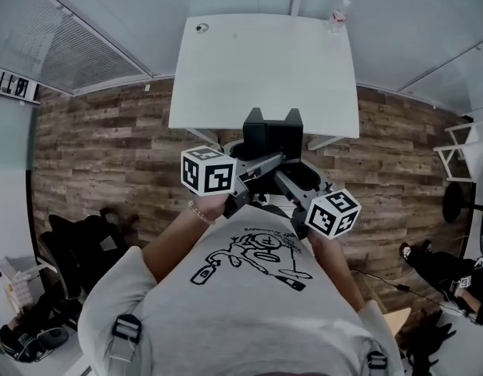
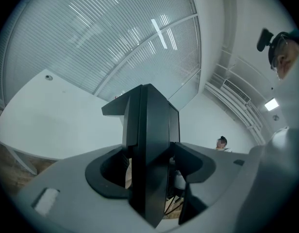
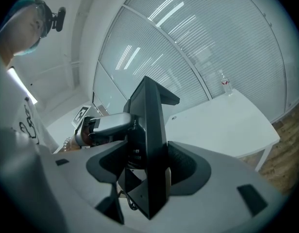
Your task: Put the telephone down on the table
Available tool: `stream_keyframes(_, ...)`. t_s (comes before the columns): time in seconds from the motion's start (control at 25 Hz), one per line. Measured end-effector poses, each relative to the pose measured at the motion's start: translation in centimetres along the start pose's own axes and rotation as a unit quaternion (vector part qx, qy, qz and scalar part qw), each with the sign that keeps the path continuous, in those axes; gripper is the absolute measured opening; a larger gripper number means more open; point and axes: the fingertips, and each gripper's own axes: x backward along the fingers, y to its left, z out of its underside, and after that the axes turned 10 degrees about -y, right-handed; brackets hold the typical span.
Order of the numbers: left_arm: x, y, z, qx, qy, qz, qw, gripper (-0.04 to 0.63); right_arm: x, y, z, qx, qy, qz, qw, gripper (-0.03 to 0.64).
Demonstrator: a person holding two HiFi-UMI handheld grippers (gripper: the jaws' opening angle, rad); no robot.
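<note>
Person stands facing the white table [image 1: 265, 69], a claw in each hand, both brought together in a V on one black telephone [image 1: 273, 135] out in front of the chest. Left claw [image 1: 256, 153] pinches it from the left, right claw [image 1: 293, 169] from the right; each set of jaws stands wide but looks pressed on the black body, nothing else between them. The phone is in the air, not set down. It hangs above the wood floor [image 1: 108, 147] right at the table's near edge, and its far end seems to overlap that edge from above; how high it sits over the top I can't tell. It looks like a stiff, hard plastic block, probably moderate weight, with a smooth casing that could slip, so a two-sided hold on the flat flanks makes sense; no give expected. In both gripper views it shows as a tall narrow slab, edge-on to the camera. The long axis seems to run away from the person toward the table, notched end with two raised corners leading, though the block is near square from above, so that's a guess. A clear bottle [image 1: 339, 12] stands at the table's far right corner, well apart.
</note>
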Motion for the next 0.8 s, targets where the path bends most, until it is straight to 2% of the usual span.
stream_keyframes(0.48, -2.2, 3.5, -1.4, 0.013, 0.013, -0.003, 0.9998, 0.295, -3.1, -2.9, -0.3, -0.017, 0.01, 0.011, 1.0, 0.239)
stream_keyframes(0.8, -5.0, 6.8, -6.4, 0.018, 0.017, 0.003, 0.9997, 0.295, -8.0, -5.5, -4.0, -0.018, 0.01, 0.021, 1.0, 0.239)
